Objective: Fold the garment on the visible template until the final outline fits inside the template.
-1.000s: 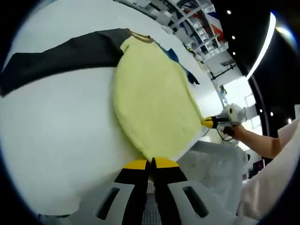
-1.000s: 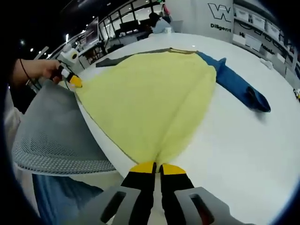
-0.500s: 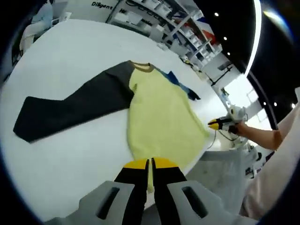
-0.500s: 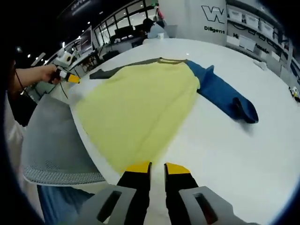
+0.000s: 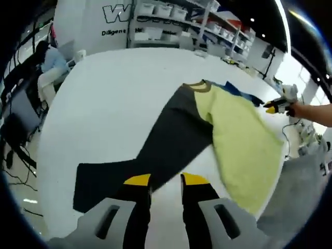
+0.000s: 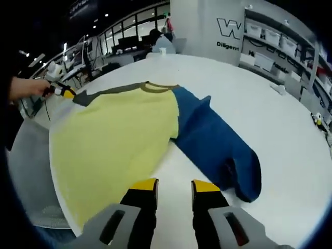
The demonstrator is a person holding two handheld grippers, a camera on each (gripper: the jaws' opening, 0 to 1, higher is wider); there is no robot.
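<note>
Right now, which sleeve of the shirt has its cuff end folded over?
The blue sleeve: its cuff end is doubled over. The dark grey sleeve lies flat, bent but unfolded.

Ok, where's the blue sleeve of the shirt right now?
In the right gripper view the blue sleeve lies flat on the white table, right of the yellow body, just ahead of the open right gripper.

A large open lab or office hall; shelving [image 5: 171,28] stacked with storage bins along a lettered wall [image 6: 233,28]; desks with monitors [image 6: 124,36]; a broad white surface [image 5: 114,93].
</note>
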